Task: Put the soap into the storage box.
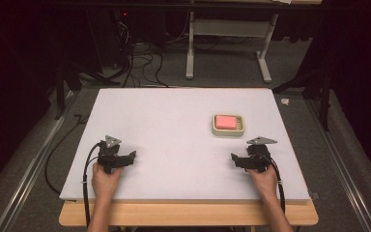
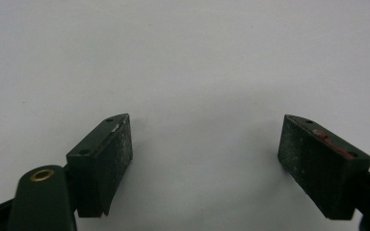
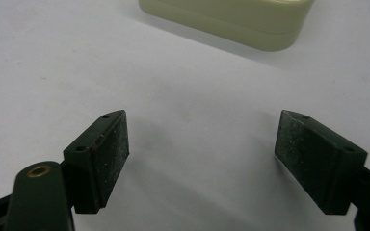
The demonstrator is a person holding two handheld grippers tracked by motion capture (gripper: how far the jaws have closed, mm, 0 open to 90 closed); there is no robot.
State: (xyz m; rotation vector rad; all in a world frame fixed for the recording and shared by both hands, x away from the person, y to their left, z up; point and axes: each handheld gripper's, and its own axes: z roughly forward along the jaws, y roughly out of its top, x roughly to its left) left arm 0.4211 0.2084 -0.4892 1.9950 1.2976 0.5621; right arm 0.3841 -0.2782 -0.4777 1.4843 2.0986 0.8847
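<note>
White counter (image 1: pixel 174 140) in a dark room, grey floor with cables behind, one cream dish (image 1: pixel 228 124) holding one pink block (image 1: pixel 226 121) (right side, near right gripper (image 1: pixel 235 159)), two grippers, left gripper (image 1: pixel 131 157), both jaws wide apart, nothing held

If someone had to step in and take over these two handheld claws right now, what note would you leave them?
Left claw: open, empty, resting low at the near left of the white table.
Right claw: open, empty, near right, jaws spread.
Cream tray with a pink block in it sits on the table's right half, just beyond the right claw and apart from it.
Done: nothing gripped or touched.
Left: probably reach the tray with the right claw, the nearer one.
</note>
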